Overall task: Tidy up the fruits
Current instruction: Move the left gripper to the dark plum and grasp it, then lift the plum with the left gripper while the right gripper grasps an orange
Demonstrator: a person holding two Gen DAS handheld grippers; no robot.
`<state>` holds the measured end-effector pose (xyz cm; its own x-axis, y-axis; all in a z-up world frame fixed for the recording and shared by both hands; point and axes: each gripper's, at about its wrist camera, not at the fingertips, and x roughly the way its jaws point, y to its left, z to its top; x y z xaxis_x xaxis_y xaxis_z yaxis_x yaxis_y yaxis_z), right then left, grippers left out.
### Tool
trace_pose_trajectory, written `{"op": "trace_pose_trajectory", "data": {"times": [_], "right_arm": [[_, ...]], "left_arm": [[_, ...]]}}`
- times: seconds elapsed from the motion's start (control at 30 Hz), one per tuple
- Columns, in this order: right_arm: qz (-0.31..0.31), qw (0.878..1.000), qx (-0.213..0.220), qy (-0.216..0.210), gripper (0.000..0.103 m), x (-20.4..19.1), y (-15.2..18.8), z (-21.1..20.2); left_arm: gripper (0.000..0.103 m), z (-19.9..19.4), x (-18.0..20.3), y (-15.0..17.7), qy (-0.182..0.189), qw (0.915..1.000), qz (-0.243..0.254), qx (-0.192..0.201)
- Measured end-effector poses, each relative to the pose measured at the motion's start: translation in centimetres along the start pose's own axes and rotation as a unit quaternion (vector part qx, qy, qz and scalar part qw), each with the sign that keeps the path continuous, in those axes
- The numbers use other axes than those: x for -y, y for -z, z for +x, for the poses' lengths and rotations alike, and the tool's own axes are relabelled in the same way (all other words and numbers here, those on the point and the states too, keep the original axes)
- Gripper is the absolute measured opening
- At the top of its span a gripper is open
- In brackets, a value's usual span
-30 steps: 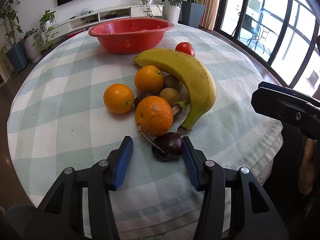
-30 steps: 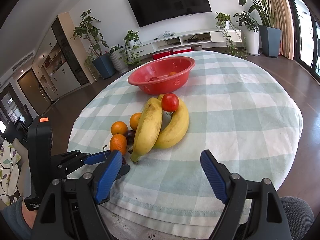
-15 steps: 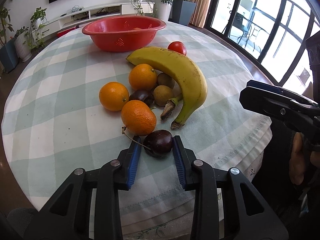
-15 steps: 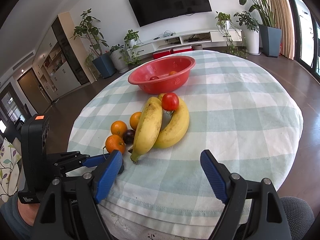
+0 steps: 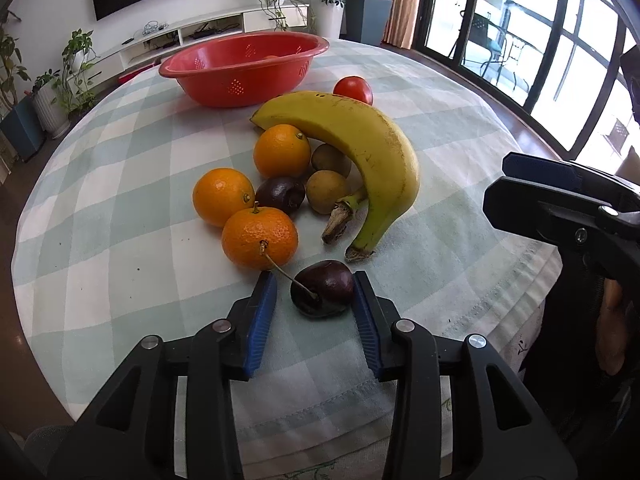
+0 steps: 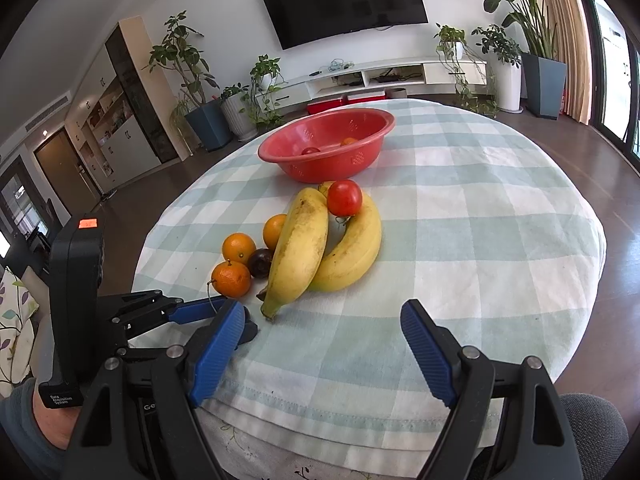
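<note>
Two grippers: both at the near edge of the round table, one per hand.
Left gripper [image 5: 314, 310]: low over the checked tablecloth [image 5: 120, 240]; jaws opening, dark cherry between them; right pad against the fruit, left pad clear of it with a gap.
Cherry [image 5: 324, 292]: on the cloth, not lifted; long stem [image 5: 280, 268] slanting up-left to the nearest orange.
Right gripper [image 6: 324, 344]: jaws spread wide, nothing between them, only bare cloth below; seen from the left wrist view at the right border.
Hand and sleeve [image 6: 36, 420]: lower left of the right wrist view, holding the left tool's black handle.
Nearest orange [image 5: 260, 238]: just beyond the left pad, stem toward the camera.
Second orange [image 5: 223, 196]: touching the nearest one, to its left rear.
Second dark cherry [image 5: 280, 195]: between the oranges and two small brownish-green fruits [image 5: 328, 190].
Third orange [image 5: 282, 150]: behind the dark cherry, tucked under the banana's arch.
Banana [image 5: 360, 148]: curved over the small fruits, stalk end toward the cherry.
Second banana [image 6: 356, 248]: alongside the first, plain only in the right wrist view.
Tomato [image 5: 353, 89]: behind the bananas, resting against them.
Red colander bowl [image 5: 244, 68]: farthest on the table, well apart from the pile; two small fruits inside.
</note>
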<state>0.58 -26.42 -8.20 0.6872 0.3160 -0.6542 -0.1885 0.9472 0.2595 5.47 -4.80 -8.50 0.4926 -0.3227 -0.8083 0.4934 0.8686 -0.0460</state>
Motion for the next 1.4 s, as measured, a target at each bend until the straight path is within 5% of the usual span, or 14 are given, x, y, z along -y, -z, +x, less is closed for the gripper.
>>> {"op": "trace_pose_trajectory", "data": {"times": [0.17, 0.93, 1.4], "right_arm": [[0.002, 1.000, 0.001, 0.001, 0.083, 0.1, 0.0, 0.1], [-0.035, 0.999, -0.006, -0.022, 0.083, -2.2, -0.3, 0.7], [-0.111, 0.991, -0.046, -0.064, 0.073, -9.5, -2.8, 5.9]], "left_arm": [[0.028, -0.3, -0.5, 0.1, 0.021, 0.9998, 0.001, -0.001], [0.028, -5.0, -3.9, 3.1, 0.096, 0.9941, -0.048, 0.020], [0.028, -10.8, -10.1, 4.0, 0.045, 0.9899, -0.112, 0.074]]}}
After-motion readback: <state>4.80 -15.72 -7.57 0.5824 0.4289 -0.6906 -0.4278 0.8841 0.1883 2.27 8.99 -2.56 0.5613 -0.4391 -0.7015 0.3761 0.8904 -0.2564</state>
